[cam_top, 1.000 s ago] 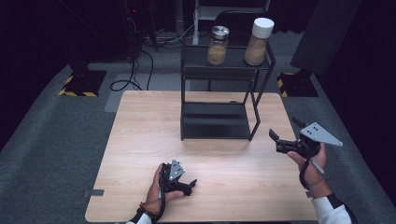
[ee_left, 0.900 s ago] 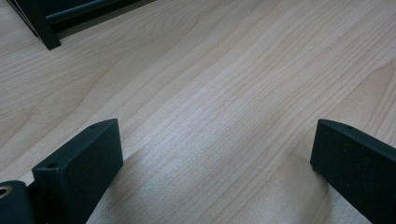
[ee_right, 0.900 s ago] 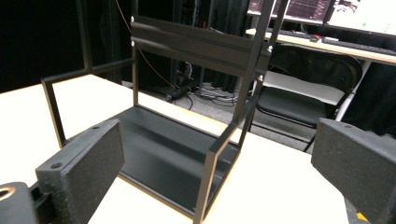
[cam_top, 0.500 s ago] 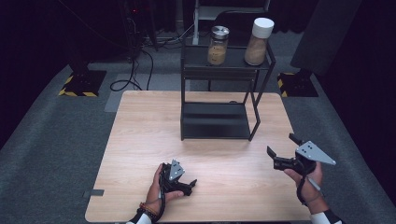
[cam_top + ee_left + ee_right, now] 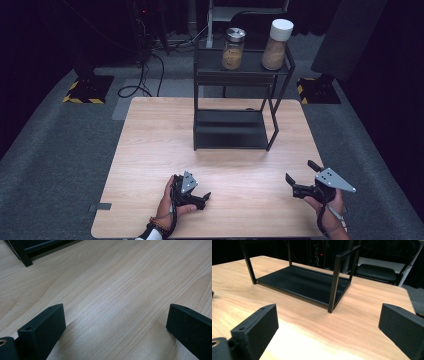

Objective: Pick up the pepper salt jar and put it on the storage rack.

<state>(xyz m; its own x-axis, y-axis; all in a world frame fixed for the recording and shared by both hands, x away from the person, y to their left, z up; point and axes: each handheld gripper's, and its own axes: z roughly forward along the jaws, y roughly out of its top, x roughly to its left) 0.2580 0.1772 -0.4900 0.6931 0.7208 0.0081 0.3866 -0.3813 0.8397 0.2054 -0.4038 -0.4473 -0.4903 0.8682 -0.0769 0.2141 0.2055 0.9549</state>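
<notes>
the left gripper (image 5: 199,197) and right gripper (image 5: 302,178) sat wide open and empty, low over the table (image 5: 150,150); beyond, two jars (image 5: 233,48) stood atop the black rack (image 5: 240,85), probably rigid, smooth, breakable; best gripped mid-body.

The near half of the wooden table (image 5: 150,150) lies bare and open to passage, while the black metal rack (image 5: 232,130) blocks its far middle, two jars (image 5: 233,48) standing on top.
</notes>
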